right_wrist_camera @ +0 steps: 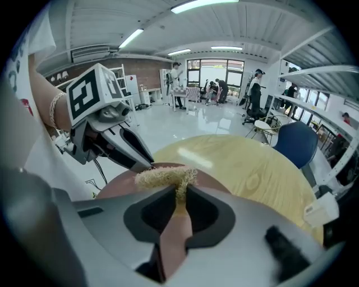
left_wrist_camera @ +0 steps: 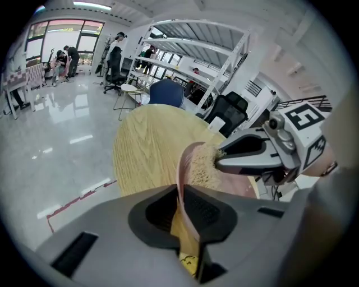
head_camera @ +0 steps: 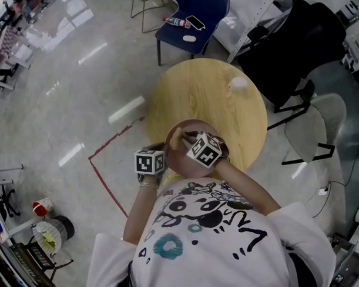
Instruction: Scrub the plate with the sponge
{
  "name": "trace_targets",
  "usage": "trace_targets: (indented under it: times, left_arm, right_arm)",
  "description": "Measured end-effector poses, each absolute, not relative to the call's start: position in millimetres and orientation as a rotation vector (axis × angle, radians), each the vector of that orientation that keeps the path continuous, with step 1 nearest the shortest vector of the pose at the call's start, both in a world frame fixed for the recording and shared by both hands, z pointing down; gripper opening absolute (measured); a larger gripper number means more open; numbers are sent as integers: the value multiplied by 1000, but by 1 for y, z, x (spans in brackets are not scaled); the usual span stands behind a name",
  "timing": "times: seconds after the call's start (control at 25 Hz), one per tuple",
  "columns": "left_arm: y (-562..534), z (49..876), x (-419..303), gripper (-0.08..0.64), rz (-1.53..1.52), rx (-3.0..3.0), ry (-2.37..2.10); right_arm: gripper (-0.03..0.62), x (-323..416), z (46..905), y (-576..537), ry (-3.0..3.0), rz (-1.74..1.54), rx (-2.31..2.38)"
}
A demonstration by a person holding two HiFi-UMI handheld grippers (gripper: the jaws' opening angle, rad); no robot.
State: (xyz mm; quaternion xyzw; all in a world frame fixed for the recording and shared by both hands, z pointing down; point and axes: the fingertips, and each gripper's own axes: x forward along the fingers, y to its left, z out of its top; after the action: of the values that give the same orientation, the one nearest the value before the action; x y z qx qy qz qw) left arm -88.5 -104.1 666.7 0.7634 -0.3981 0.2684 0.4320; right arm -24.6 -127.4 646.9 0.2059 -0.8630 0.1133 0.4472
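A round brownish-pink plate (head_camera: pixel 190 126) is held over the near edge of the round wooden table (head_camera: pixel 207 92). My left gripper (head_camera: pixel 167 160) is shut on the plate's rim (left_wrist_camera: pixel 182 168), which runs thin between its jaws in the left gripper view. A tan fibrous sponge (head_camera: pixel 176 138) lies against the plate's face (right_wrist_camera: pixel 120 188). My right gripper (right_wrist_camera: pixel 179 204) is shut on this sponge (right_wrist_camera: pixel 165 176). In the left gripper view the right gripper (left_wrist_camera: pixel 220 160) reaches in from the right onto the sponge (left_wrist_camera: pixel 202 168).
A small white crumpled thing (head_camera: pixel 237 83) lies on the table's far right. A blue chair (head_camera: pixel 190 16) stands beyond the table, a black chair (head_camera: pixel 294 53) and a grey chair (head_camera: pixel 317 129) to its right. Red tape (head_camera: pixel 107 172) marks the floor at left.
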Motion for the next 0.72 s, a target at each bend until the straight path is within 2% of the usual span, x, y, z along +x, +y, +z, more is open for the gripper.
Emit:
trace_targets:
  times: [0.72]
  left_arm:
    - [-104,666,-89,49,691,1925,-1006]
  right_arm:
    - [61,-33,665,-143,-2071,230,447]
